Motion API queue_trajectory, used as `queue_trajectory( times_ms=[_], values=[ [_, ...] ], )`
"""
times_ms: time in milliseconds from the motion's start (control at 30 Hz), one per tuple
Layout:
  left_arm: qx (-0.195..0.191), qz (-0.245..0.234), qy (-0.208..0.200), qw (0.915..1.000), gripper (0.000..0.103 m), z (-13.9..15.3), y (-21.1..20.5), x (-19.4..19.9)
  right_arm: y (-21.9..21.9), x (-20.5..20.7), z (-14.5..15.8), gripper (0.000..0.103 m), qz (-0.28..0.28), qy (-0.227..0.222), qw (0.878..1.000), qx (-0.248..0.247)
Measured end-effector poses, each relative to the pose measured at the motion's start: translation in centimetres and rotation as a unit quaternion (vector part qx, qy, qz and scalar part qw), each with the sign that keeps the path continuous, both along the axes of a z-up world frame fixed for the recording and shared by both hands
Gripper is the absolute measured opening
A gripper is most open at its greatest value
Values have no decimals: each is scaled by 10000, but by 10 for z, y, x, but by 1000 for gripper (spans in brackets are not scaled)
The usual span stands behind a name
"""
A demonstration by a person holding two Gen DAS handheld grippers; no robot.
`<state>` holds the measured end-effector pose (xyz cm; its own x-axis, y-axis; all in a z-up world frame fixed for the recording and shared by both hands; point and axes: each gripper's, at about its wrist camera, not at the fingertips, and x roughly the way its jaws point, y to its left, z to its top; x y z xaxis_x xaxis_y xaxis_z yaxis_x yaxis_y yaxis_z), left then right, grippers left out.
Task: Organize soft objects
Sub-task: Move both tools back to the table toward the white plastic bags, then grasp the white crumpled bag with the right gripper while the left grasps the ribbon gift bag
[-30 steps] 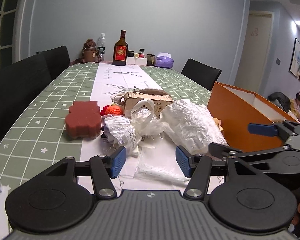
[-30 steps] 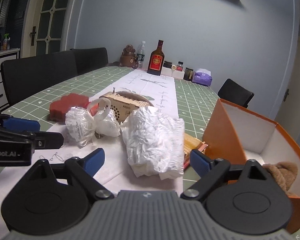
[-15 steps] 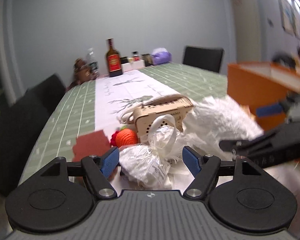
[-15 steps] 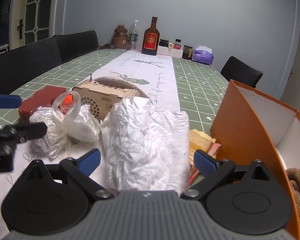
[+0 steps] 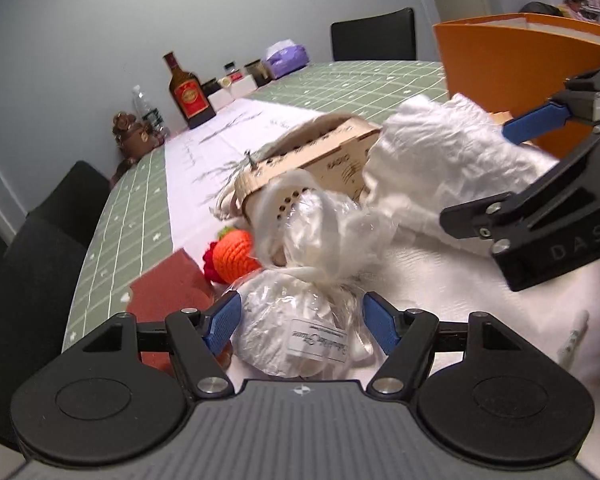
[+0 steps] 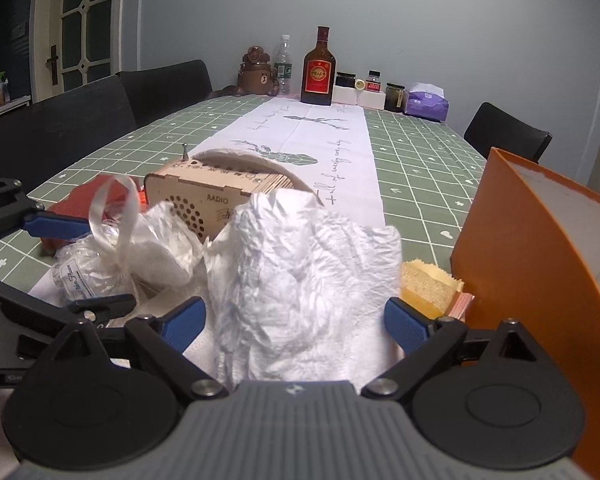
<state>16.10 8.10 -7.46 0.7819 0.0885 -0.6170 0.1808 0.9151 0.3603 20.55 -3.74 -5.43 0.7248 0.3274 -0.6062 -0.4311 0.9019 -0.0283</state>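
The left gripper (image 5: 302, 326) stands wide, one blue pad on each side of a small tied plastic bag (image 5: 300, 328). Its jaws have just been closing a little, with the bag between them, but the pads do not visibly press on it. The bag lies at the near edge of the counter (image 6: 420, 152), and the gripper's body hides its lower part; the print on its white label is too blurred to read.

The right gripper (image 6: 296, 320) is also spread wide, astride a big crumpled white bundle (image 6: 308, 272) that it does not squeeze. The bundle's near end is cut off by the gripper's body, and whether it is paper or plastic cannot be told.

Behind both lies a wooden radio (image 6: 216, 194), its front partly covered by the bag's loose handles. A red sponge (image 5: 168, 290) at the left is half hidden behind the left gripper, and an orange knitted toy (image 5: 234, 256) peeks out just beside it. At the right stands an orange box (image 6: 528, 264), cropped by the frame, so its contents cannot be seen. A yellow sponge (image 6: 428, 286) is wedged between the bundle and the box.
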Motion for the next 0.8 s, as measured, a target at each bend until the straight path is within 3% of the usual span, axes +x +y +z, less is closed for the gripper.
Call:
queue_trajectory(
  times_ms=[133,200,333,567,800],
  values=[
    [-300,252,19,9992,77,0,7,3,2,0,-4,93,48,38,10000,36],
    [-363,291,47,9989,74,1,9,4,3,-2,-7,84,44,28,10000,-34],
    [-423,439,65,9981,62,4,12,5,4,-4,-7,62,-34,-82,9998,-155],
    [-973,753,-19,9924,52,10,25,0,-6,-5,-4,16,-116,-44,9999,-94],
    [-1217,986,-353,9870,48,24,30,-9,-8,-11,2,10,-4,-74,10000,-21]
  ],
)
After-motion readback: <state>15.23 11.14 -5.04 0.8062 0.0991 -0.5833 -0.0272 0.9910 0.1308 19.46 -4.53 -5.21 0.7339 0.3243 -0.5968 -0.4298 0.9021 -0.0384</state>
